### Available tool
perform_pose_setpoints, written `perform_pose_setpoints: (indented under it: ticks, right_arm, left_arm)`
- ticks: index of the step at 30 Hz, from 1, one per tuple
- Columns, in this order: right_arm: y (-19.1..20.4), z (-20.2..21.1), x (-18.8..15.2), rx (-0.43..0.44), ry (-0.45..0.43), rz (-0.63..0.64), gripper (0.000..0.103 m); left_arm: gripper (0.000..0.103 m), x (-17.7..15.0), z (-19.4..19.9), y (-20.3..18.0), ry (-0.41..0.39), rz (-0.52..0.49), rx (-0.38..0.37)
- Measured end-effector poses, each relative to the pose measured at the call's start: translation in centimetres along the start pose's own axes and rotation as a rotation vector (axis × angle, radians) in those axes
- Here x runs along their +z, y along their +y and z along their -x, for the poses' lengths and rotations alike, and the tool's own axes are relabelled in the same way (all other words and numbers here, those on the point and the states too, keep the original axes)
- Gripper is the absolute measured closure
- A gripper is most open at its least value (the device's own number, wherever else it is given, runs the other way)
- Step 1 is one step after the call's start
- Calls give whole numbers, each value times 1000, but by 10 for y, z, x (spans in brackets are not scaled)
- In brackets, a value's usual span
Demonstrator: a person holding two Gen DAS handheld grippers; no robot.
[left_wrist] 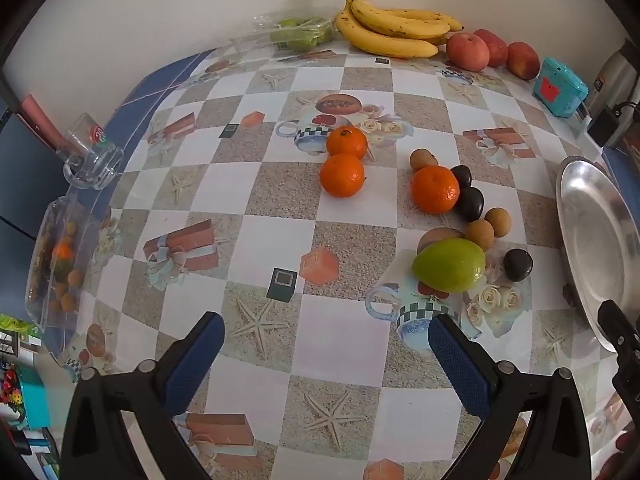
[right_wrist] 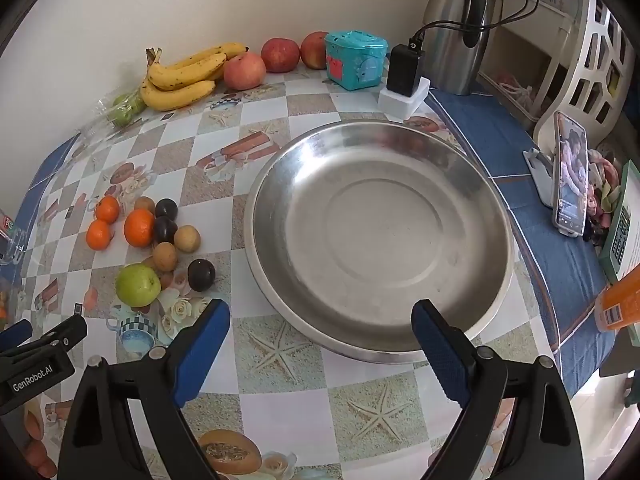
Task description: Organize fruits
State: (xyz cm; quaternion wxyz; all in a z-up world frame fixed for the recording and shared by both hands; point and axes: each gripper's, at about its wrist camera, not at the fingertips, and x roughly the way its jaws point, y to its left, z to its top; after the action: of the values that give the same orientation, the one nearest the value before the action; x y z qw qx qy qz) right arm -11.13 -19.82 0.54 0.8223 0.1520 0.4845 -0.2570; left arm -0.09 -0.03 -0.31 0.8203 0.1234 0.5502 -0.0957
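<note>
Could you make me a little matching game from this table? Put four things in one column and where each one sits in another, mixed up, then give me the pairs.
Things:
1. bunch of yellow bananas
2. large round steel dish
3. green pear-shaped fruit
4. clear glass mug

Places:
A. at the left edge of the table, lying on its side
B. at the back by the wall, beside the red apples
C. right in front of the right tongs, nothing in it
D. among the small brown and dark fruits, near the left tongs

Pairs: 1-B, 2-C, 3-D, 4-A
</note>
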Motion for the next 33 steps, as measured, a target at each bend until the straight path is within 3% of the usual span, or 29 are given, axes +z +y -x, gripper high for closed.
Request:
perform_pose_setpoints:
  ticks: [33]
  right_arm:
    - [1,0,1,1,4,11,10]
  left_arm:
    - [0,0,-2,2,5,1,-11]
